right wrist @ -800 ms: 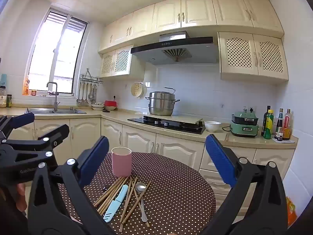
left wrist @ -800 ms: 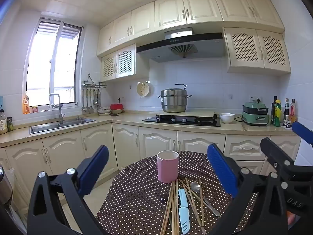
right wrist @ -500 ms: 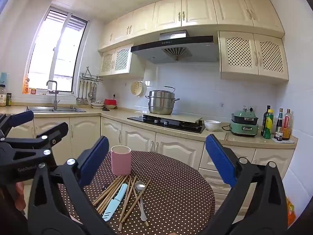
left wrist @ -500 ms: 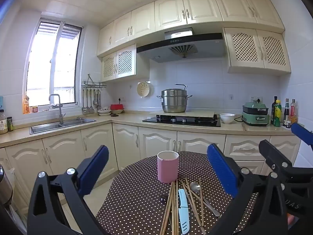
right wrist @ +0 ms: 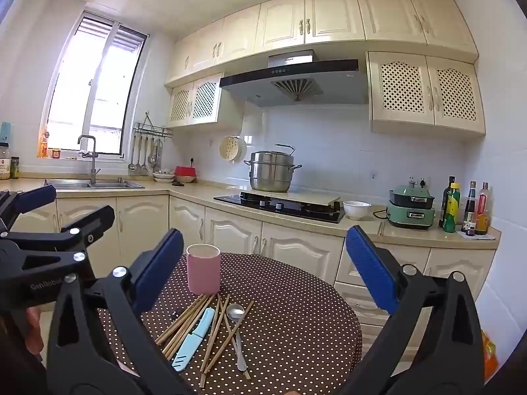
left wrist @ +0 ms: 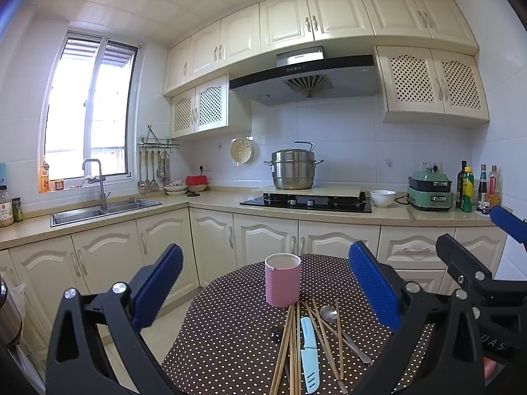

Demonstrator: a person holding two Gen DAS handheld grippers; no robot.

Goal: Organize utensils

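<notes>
Ahead of both grippers' spread, empty fingers (left wrist: 158, 286), chopsticks (right wrist: 184, 326) lie beside the pink cup (right wrist: 203, 268).

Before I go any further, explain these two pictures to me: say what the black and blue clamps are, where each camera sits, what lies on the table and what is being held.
Each clamp is a hand-held gripper; a person carries one in each hand. Each has its own camera looking forward along its two blue-padded fingers.

One picture comes from the left gripper, with the right gripper's side at its right edge. The other comes from the right gripper, with the left one at its left edge.

On the dotted table a pink cup stands upright. In front of it lie loose chopsticks, a pale blue knife and a metal spoon.

Nothing is held: both grippers are wide open above the table.
</notes>
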